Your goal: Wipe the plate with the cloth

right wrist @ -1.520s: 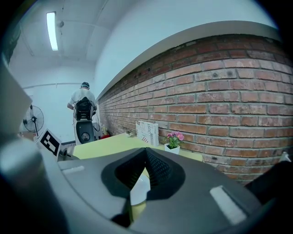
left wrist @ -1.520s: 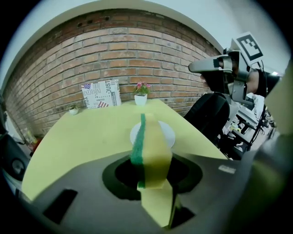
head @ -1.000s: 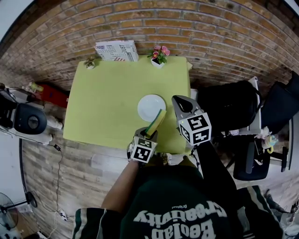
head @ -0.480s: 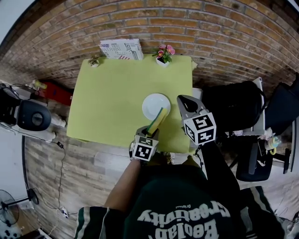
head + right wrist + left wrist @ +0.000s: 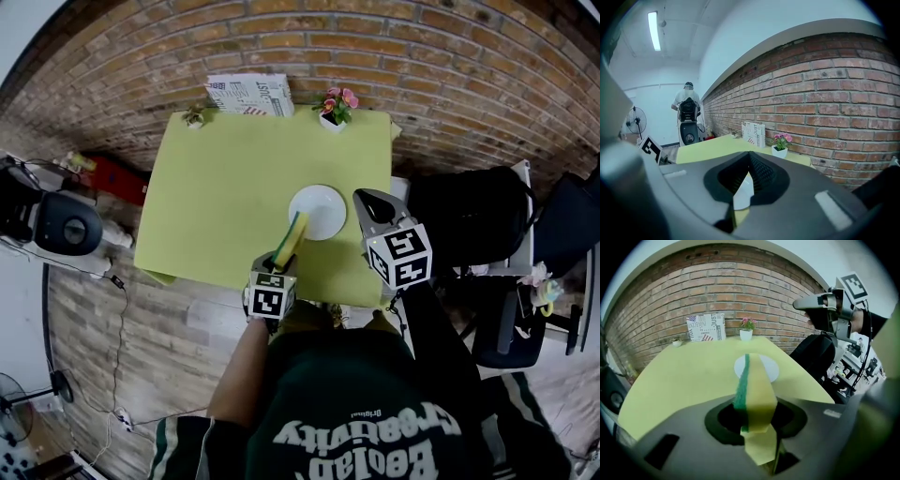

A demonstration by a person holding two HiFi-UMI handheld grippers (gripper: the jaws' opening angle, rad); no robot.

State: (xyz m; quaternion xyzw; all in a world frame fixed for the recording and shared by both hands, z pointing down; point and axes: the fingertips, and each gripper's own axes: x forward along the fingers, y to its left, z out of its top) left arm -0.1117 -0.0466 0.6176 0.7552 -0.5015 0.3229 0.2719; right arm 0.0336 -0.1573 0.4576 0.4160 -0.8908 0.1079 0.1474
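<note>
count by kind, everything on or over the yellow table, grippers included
Plate: 1
Cloth, yellow and green: 1
Printed box: 1
Pink flower pot: 1
Small green plant: 1
Grippers: 2, left hand-held gripper and right hand-held gripper
Total: 7

1. In the left gripper view, the cloth [image 5: 752, 394] covers the middle of the plate [image 5: 772, 367]. We see only its edges.
2. In the right gripper view, the plate [image 5: 742, 196] shows as a sliver between the jaws. The right gripper [image 5: 750, 155] body hides the rest.
3. We cannot identify the small item [image 5: 194, 117] at the far left corner of the table [image 5: 225, 187]; it is too small.
4. Print on the box [image 5: 248, 95] is mostly unreadable.
5. A distant person [image 5: 687, 101] is too small to make out in detail.
</note>
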